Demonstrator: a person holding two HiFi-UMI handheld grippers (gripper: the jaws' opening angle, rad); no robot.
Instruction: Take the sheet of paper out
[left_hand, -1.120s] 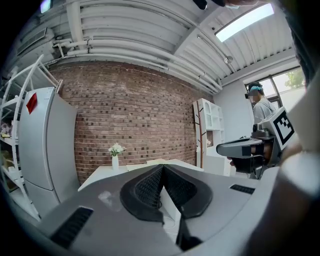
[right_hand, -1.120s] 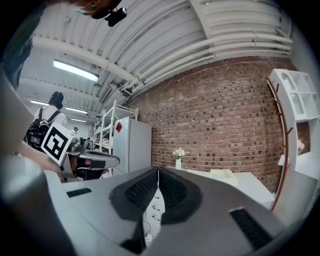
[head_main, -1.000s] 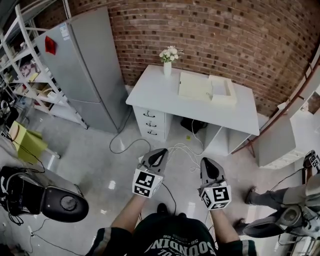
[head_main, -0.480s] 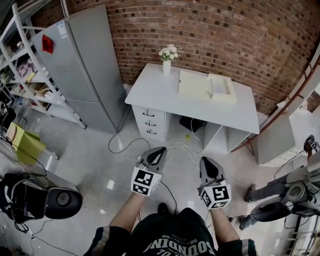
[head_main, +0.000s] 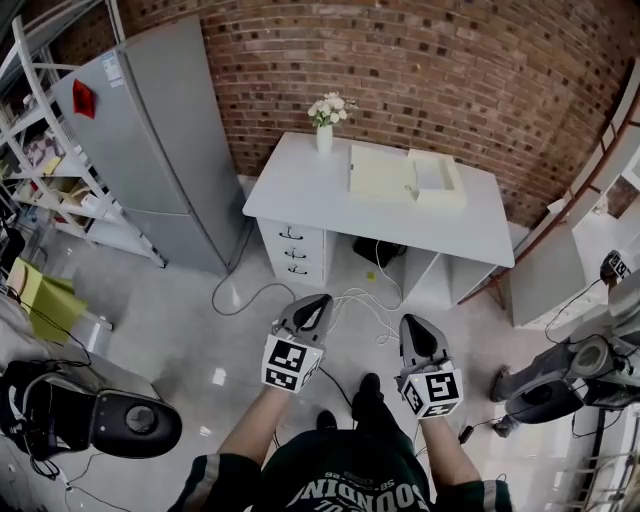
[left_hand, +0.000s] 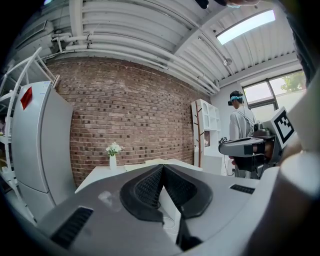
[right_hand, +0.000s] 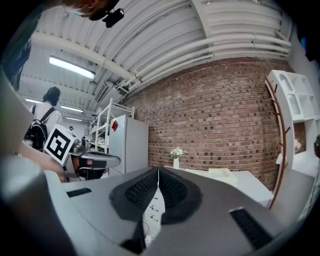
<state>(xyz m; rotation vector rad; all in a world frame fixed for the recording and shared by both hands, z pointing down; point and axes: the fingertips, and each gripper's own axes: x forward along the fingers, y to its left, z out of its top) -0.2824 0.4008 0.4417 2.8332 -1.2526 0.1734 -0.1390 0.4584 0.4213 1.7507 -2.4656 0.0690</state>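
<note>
Pointing forward side by side, left gripper (head_main: 321, 301), right gripper (head_main: 412, 323): jaws pressed together, empty; white desk (head_main: 300, 190) well ahead.

Two claws: left claw (head_main: 320, 302) and right claw (head_main: 412, 324). Well ahead of both stands one white bench (head_main: 300, 190) with three drawers (head_main: 292, 250). It carries one vase of flowers (head_main: 324, 130), one flat cream panel (head_main: 382, 172) and one shallow cream box (head_main: 440, 180). Far left of the left claw are one grey refrigerator (head_main: 150, 130) and one white shelf rack (head_main: 45, 120).
</note>
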